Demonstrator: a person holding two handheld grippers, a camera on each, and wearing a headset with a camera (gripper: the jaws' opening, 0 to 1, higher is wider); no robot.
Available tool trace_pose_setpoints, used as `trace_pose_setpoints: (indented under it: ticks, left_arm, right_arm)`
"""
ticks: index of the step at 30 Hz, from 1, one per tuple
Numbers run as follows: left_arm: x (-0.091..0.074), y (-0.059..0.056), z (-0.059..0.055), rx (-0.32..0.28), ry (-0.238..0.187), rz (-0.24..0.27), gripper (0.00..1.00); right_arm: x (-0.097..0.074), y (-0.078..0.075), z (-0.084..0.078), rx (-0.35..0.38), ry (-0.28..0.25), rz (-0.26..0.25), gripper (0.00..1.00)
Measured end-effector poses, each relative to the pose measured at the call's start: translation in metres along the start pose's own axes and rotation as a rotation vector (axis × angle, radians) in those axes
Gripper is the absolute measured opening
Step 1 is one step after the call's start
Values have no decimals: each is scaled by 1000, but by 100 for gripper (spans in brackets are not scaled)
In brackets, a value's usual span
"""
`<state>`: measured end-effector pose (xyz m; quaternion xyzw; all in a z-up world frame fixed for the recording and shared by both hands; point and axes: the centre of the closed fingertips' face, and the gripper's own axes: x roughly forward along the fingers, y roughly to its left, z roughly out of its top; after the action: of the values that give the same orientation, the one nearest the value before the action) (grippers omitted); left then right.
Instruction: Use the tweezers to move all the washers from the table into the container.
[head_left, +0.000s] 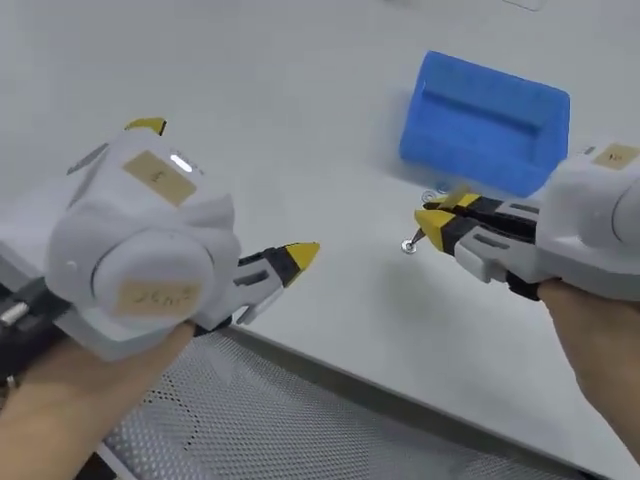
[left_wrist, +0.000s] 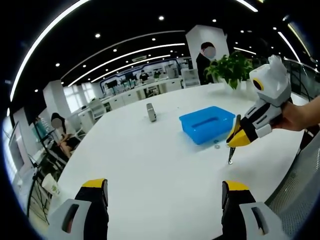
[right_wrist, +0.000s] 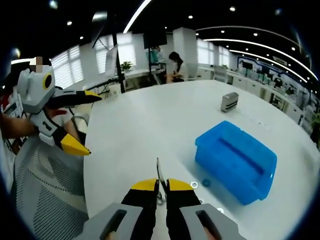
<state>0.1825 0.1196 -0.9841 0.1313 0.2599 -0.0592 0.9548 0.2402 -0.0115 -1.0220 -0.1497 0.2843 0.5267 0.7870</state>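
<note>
My right gripper (head_left: 445, 212) is shut on thin metal tweezers (right_wrist: 159, 175), whose tips point down at the white table (head_left: 300, 150). A small washer (head_left: 409, 247) lies right at the tweezers' tip, and I cannot tell whether it is pinched. More washers (right_wrist: 194, 185) lie on the table beside the blue container (head_left: 485, 120), which stands just beyond the right gripper (right_wrist: 162, 186). My left gripper (left_wrist: 165, 187) hangs wide open over the table's near edge with nothing between its jaws. It is well left of the container (left_wrist: 207, 122).
A small grey box (left_wrist: 151, 112) stands far back on the table. A perforated metal surface (head_left: 250, 400) runs below the table's near edge. Behind the table lies an open office with people, desks and a potted plant (left_wrist: 232, 67).
</note>
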Motion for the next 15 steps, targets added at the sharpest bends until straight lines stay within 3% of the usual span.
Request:
trace_pose_setpoints:
  ticks: [6, 15]
  left_arm:
    - [1, -1, -2, 6, 12, -4, 97]
    - [1, -2, -2, 5, 11, -9, 98]
  right_arm:
    - [-3, -2, -1, 1, 16, -5, 1]
    - [-16, -10, 16, 33, -22, -17, 1]
